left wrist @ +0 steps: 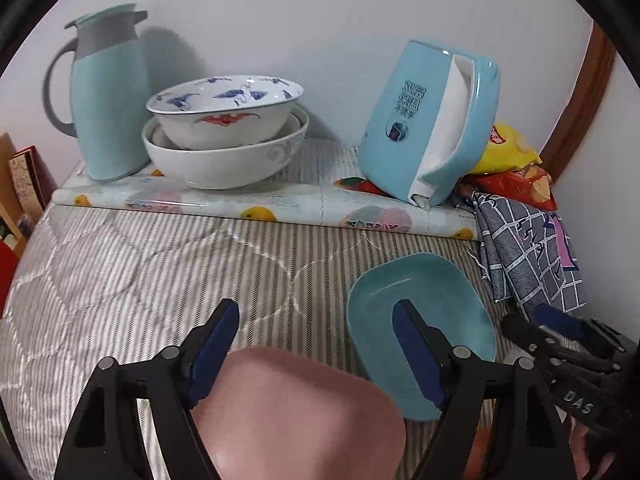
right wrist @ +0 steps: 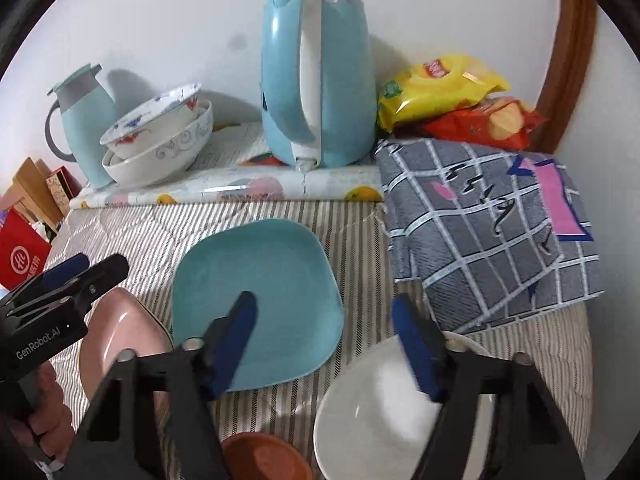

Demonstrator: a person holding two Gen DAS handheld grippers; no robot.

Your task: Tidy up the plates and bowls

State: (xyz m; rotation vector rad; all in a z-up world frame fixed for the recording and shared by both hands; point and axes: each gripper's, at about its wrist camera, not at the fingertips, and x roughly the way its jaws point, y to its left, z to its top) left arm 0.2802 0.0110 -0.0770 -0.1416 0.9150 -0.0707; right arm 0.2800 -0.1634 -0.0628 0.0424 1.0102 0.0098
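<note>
A pink plate (left wrist: pixel 296 412) lies on the striped cloth under my left gripper (left wrist: pixel 316 348), which is open above it. It also shows in the right wrist view (right wrist: pixel 120 344). A teal square plate (left wrist: pixel 420 320) (right wrist: pixel 256 300) lies just right of the pink plate. My right gripper (right wrist: pixel 324 344) is open, above the gap between the teal plate and a white bowl (right wrist: pixel 380 412). A small brown dish (right wrist: pixel 264 458) sits at the bottom edge. Two white patterned bowls (left wrist: pixel 224 132) (right wrist: pixel 156 136) are stacked on the raised shelf at the back.
On the shelf stand a teal thermos jug (left wrist: pixel 108 96) and a blue kettle (right wrist: pixel 316 80). Snack bags (right wrist: pixel 452 96) and a grey checked cloth (right wrist: pixel 488 224) lie at the right. Boxes (right wrist: pixel 24 260) stand at the left edge. A wall is behind.
</note>
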